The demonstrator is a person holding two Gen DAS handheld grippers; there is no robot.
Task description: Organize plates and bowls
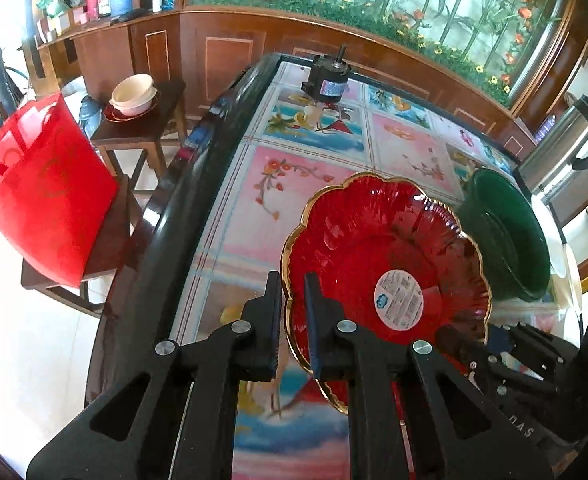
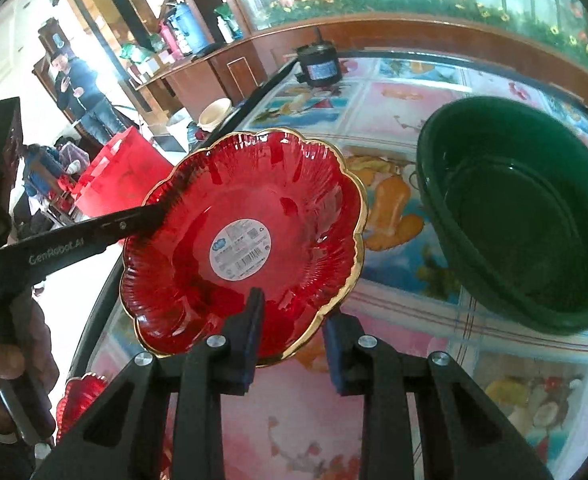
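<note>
While both claws pinch red plate (image 2: 250, 240) rim, left claw (image 1: 293, 320) clamped at its near-left edge, right claw (image 2: 290, 344) at near edge, green bowl (image 2: 522, 216) sits right; lift level, equal pace, clear tabletop (image 2: 394, 112).

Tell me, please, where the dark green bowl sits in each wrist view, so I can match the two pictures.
Left wrist: green bowl at the right edge, just right of the red plate.
Right wrist: green bowl fills the right half, right of the red plate.
Shared landmark: the black motor at the table's far edge.
</note>
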